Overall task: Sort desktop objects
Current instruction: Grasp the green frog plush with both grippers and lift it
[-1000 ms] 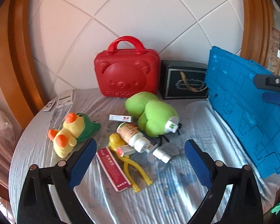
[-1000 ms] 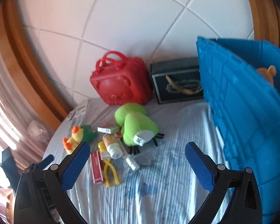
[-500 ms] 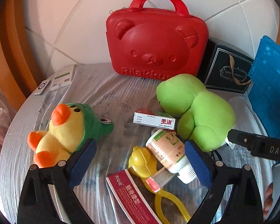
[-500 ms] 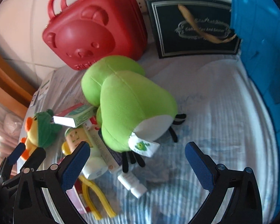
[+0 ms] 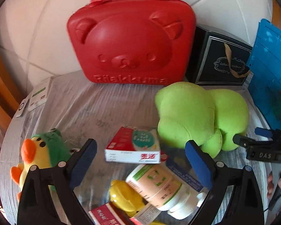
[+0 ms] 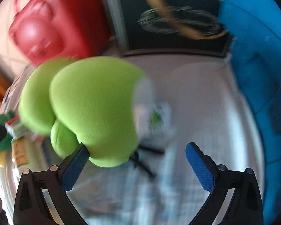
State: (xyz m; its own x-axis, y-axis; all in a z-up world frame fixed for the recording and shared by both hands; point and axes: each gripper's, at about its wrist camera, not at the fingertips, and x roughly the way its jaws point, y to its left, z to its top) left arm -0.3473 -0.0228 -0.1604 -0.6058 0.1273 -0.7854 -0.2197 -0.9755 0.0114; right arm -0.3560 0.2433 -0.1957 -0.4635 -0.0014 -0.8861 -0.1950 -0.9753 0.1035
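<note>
You're at the reach-in step here, nothing picked up yet. Your left gripper (image 5: 140, 155) has its fingers spread wide, and the med box (image 5: 134, 147) sits right in the gap between them, propped on top of the pile. It isn't pinched; there's daylight on both sides. Just below it lies the pill bottle (image 5: 157, 187) on its side, leaning over a yellow toy (image 5: 125, 195), with a red pack (image 5: 106, 215) at the bottom edge. The duck plush (image 5: 37, 153) is off to the left, beside that finger.

Your right gripper (image 6: 136, 161) is also wide open and empty. The green plush (image 6: 91, 108) fills most of its view, and the left fingertip (image 6: 78, 161) looks like it's touching or tucked just under the plush's bottom edge. That view is smeared with motion blur, so I can't tell for sure. The blue crate (image 6: 262, 75) stands to the right, which I'd guess is where stuff goes.

Next move, I reckon: on the left, ease forward a touch and close on the box's short sides. It's perched loosely, so a nudge could tip it off the bottle. On the right, the plush is off-centre toward the left finger, so shift left before closing or you'll only grab a fold of fabric. The red case (image 5: 131, 43) and black box (image 5: 221, 60) at the back are out of the way.
</note>
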